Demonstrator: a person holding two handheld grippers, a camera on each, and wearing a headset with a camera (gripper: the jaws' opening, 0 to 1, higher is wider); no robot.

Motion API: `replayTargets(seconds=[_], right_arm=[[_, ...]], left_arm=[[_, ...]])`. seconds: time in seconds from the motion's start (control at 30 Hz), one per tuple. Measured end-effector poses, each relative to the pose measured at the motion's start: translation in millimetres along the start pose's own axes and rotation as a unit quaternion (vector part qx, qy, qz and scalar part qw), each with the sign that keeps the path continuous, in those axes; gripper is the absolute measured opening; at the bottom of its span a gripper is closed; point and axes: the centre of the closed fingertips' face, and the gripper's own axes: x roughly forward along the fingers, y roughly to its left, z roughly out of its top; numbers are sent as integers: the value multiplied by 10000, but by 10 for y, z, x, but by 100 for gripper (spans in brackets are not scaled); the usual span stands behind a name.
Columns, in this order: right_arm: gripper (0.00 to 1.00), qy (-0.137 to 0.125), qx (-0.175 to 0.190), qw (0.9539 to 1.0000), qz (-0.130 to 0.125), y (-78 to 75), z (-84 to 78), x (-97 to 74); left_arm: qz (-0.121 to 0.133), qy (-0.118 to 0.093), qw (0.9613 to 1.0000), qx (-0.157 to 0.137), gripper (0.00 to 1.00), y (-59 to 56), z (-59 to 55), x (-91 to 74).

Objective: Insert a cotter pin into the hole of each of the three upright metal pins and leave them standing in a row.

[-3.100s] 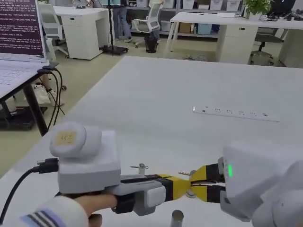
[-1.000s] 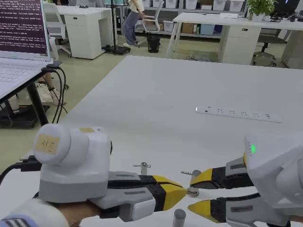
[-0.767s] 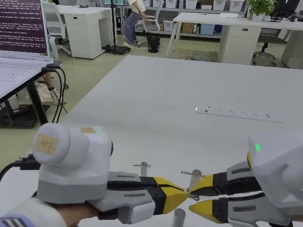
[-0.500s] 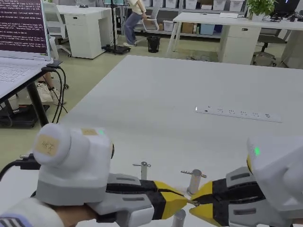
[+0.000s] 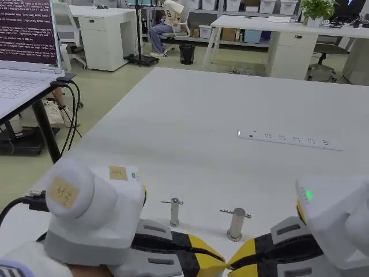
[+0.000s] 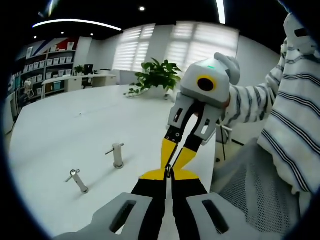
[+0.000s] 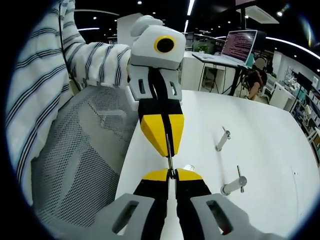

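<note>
Two upright metal pins stand side by side on the white table [image 5: 190, 121], each with a cotter pin through its head: the left pin [image 5: 174, 212] [image 6: 78, 181] [image 7: 222, 139] and the right pin [image 5: 236, 223] [image 6: 118, 155] [image 7: 233, 186]. A third pin's shiny top [image 7: 189, 168] peeks out just behind my right jaws. My left gripper [image 5: 222, 264] [image 6: 170, 174] and right gripper [image 5: 234, 266] [image 7: 172, 174] meet tip to tip at the table's near edge, both shut. A thin cotter pin [image 7: 170, 160] spans the two tips, pinched at each end.
A white power strip [image 5: 288, 139] lies far right on the table. To the left a laptop [image 5: 23, 40] sits on a stand with cables hanging. A mesh chair [image 7: 85, 165] is close behind the grippers. Desks and a seated person are at the back.
My right gripper went from open to shut against the left one's tip. Both grippers drew back toward the near edge, uncovering the two standing pins.
</note>
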Motion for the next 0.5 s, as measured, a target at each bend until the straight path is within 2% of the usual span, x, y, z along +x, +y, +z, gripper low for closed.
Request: replayTargets(seconds=[0.07,0.17,0.2,0.33,0.5], right_arm=[[0,30,-25,10000,38,20,-7,-1],[0,58,2,9999,82,36,-25,-2],[0,79,11,9999,98,41,-35,-4],[0,114,20,9998,166,62,-53,-20],[0,282,-69,9995,159,76,-93,-26]], left_arm=[[-36,39,9999,142,0,-19,-20,2],[-58,200,9997,146,0,-26,-75,13],[-69,231,9994,261,0,-31,-88,24],[-124,354,9985,391,0,-50,-147,35],[-42,366,9980,520,1,-14,-142,69]])
